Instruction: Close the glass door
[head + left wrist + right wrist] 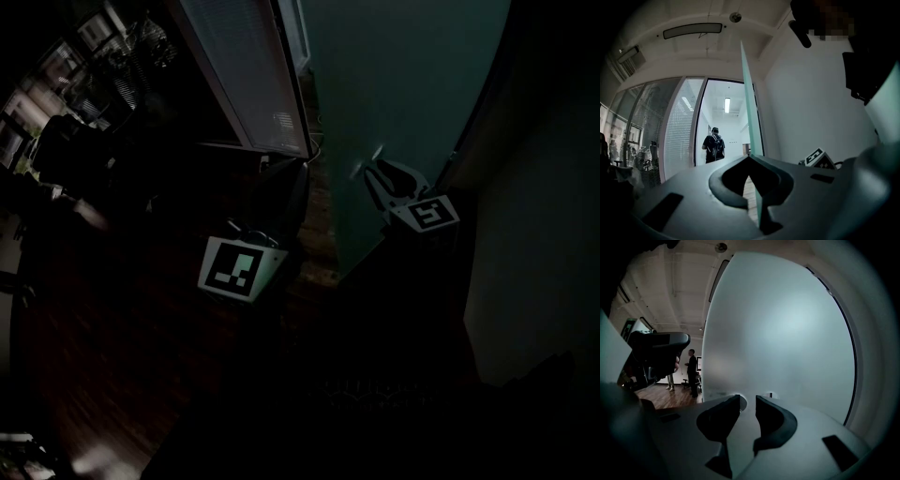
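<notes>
The frosted glass door (394,84) stands ajar in a dark head view. In the left gripper view I see its greenish edge (746,93) end-on, running down between my left gripper's (750,158) jaws, which are closed on that edge. The left gripper's marker cube (232,269) shows left of the door. My right gripper (373,173) is on the door's other side, pointed at the frosted face (787,333). The right gripper (747,401) is open with nothing between its fingers, its tips close to or on the glass.
A glass partition with blinds (248,66) stands left of the doorway. Beyond the opening a person with a backpack (713,146) walks away. Two people (692,369) stand on the wooden floor past the door. A white wall (815,103) runs along the right.
</notes>
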Available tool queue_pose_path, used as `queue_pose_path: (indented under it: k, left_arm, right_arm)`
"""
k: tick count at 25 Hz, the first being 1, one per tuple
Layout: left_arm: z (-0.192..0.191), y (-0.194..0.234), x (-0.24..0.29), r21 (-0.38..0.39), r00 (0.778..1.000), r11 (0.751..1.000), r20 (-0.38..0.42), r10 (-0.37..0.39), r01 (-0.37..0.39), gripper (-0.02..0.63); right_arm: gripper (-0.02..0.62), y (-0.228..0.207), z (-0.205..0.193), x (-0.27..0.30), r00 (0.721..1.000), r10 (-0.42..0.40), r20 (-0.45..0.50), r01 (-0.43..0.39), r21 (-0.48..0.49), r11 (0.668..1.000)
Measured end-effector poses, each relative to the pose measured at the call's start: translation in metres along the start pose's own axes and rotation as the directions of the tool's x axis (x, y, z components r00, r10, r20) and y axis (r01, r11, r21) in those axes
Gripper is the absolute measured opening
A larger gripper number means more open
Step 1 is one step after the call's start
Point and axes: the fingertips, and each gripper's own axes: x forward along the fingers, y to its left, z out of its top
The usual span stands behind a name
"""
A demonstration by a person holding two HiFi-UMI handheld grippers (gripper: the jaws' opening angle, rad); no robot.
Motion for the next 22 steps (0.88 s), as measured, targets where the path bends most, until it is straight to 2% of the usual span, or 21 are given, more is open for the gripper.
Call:
queue_pose_path:
  k: [12, 22]
  left_arm:
    - [0.007, 0.034, 0.004, 0.004, 0.998, 0.999, 0.048, 0.037, -0.037, -0.003]
    - [0.004, 0.038, 0.001, 0.004, 0.998, 0.999, 0.037, 0.043, -0.043, -0.003]
  right_arm:
    - [0.104, 0.001, -0.002, 0.016, 1.0, 0.008, 0.019, -0.008, 0.007, 1.0]
    - [0.104, 0.001, 0.0, 0.016, 1.0, 0.008, 0.025, -0.009, 0.013, 1.0]
